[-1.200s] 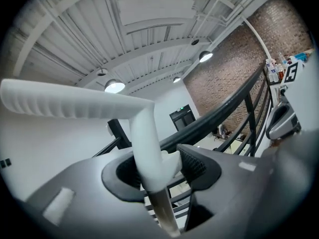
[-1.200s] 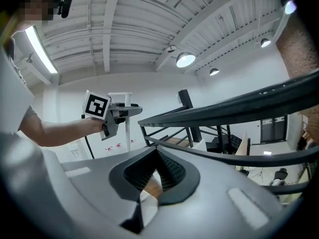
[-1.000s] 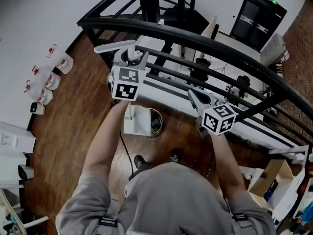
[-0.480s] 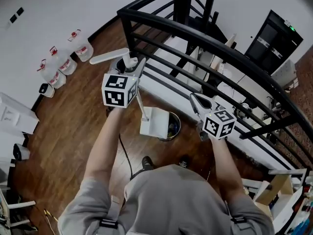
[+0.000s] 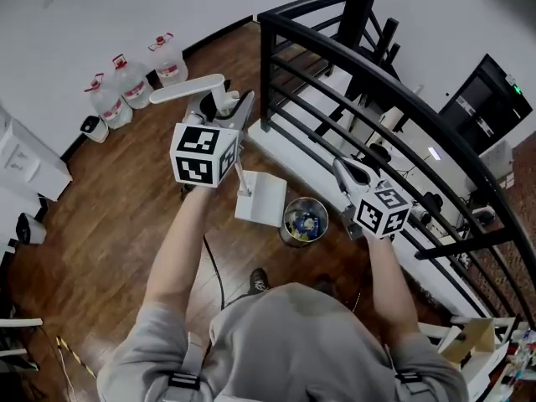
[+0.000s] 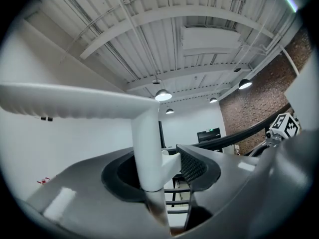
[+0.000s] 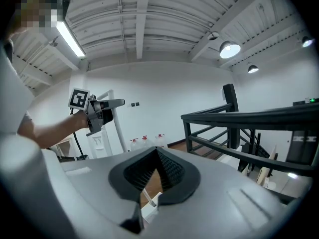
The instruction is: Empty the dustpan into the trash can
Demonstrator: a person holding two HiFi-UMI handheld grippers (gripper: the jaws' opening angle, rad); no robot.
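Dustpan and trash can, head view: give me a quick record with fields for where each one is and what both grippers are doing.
dustpan: hanging low, just left of the trash can's opening, not over it
dustpan handle: upright white stem with a crossbar on top
left gripper: fingers shut on the dustpan handle
right gripper: fingers together, nothing between them
trash can: on the wood floor beside the railing, colourful rubbish inside
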